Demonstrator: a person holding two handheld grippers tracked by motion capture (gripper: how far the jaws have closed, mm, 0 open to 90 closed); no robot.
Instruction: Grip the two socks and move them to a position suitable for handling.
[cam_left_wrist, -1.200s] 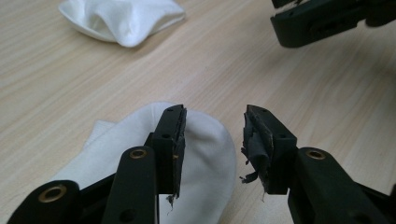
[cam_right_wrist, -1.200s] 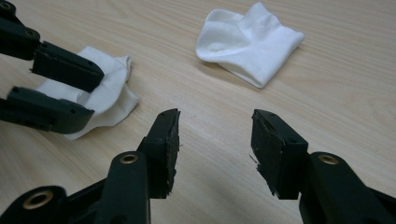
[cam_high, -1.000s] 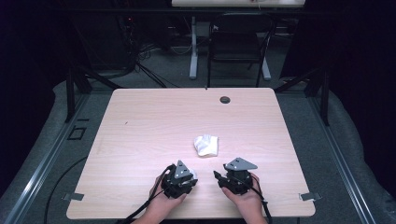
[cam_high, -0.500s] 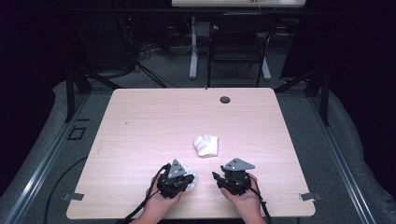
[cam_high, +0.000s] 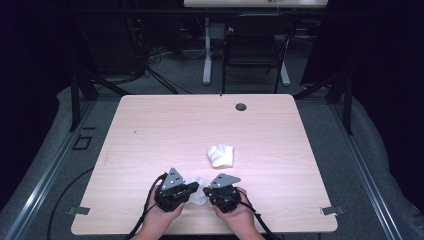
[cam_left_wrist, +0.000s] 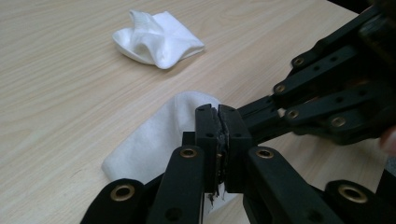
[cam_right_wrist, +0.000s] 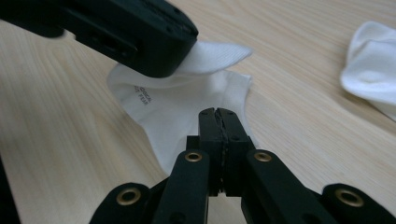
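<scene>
- A white sock lies on the wooden table near its front edge, between the two grippers that the person holds.
- The left gripper sits at the sock's left end; in the left gripper view its jaws are pressed together on the sock's edge, with a sliver of white cloth showing between the pads.
- The right gripper sits at the sock's right end. Its jaws have just been closing and now stand together; in the right gripper view they meet over the sock, and the cloth appears pinched between them.
- In the right gripper view the sock shows small dark printed lettering near one edge, and one end of it is lifted and folded up against the left gripper's black body.
- A second white sock, crumpled into a loose bundle, lies farther back on the table, apart from both grippers and untouched.
- A small dark round cap is set into the table near its far edge.
- Beyond the table stands a dark chair on the grey floor.
</scene>
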